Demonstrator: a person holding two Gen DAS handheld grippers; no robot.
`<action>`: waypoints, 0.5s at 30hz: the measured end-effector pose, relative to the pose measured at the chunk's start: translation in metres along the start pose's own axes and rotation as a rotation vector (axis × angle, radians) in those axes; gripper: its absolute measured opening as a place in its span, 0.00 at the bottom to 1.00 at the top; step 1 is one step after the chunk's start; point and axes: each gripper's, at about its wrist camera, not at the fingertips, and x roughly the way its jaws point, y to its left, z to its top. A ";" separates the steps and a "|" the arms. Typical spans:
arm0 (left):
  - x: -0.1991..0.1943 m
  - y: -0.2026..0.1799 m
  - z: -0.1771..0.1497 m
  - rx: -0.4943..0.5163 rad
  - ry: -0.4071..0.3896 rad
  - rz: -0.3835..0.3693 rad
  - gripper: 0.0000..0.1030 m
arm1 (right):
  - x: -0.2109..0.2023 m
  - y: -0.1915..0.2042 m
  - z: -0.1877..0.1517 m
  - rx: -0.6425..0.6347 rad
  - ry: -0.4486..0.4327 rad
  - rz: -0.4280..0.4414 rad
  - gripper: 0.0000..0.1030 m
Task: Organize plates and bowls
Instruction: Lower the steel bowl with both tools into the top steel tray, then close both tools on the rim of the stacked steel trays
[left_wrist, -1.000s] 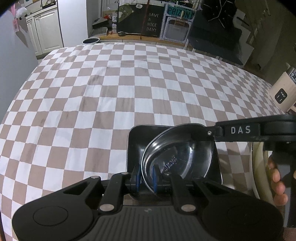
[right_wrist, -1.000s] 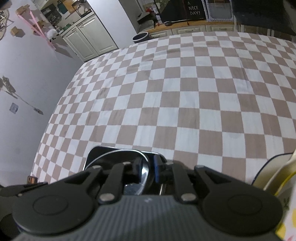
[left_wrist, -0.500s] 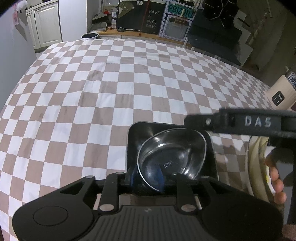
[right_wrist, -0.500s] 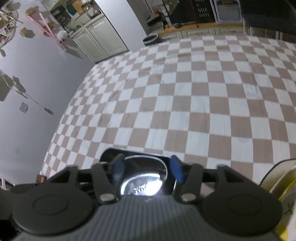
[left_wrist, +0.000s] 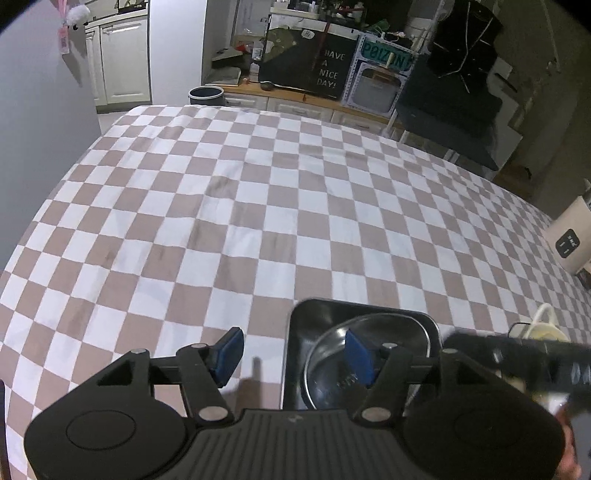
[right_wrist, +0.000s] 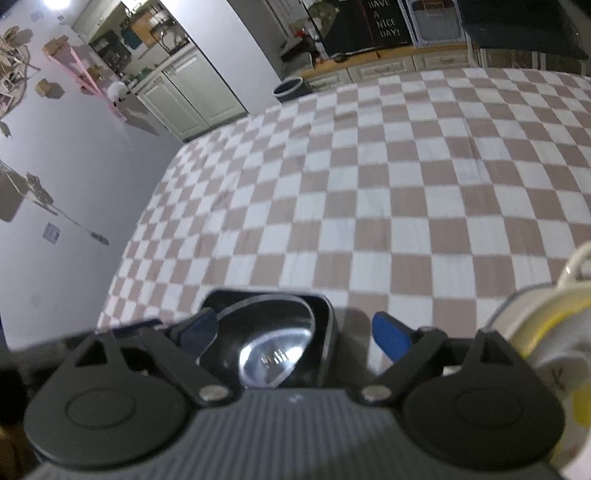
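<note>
Both grippers' fingers have just been opening, releasing the steel bowl (left_wrist: 369, 365) into the black tray (left_wrist: 295, 332); left gripper (left_wrist: 291, 354) and right gripper (right_wrist: 295, 334) now straddle the tray's left and right walls, fingers (left_wrist: 229, 350) apart.

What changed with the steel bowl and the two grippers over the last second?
Both grippers let go: the left gripper and right gripper were each pinching the steel bowl's rim, and their jaws have just been opening. The bowl now lies loose in the black square dish, which stayed put.

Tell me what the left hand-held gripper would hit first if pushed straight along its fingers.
Probably the checkered tablecloth; the left hand-held gripper stands open, its right pad over the steel bowl, though depth is unclear.
</note>
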 end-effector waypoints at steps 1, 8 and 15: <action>0.002 0.000 0.002 0.007 0.001 0.001 0.58 | -0.002 -0.002 -0.002 -0.004 0.001 -0.009 0.88; 0.014 0.002 0.009 0.030 0.023 0.005 0.40 | -0.003 -0.019 -0.010 0.034 0.054 -0.040 0.46; 0.028 0.007 0.007 0.055 0.075 0.016 0.22 | 0.013 -0.026 -0.019 0.032 0.123 0.015 0.39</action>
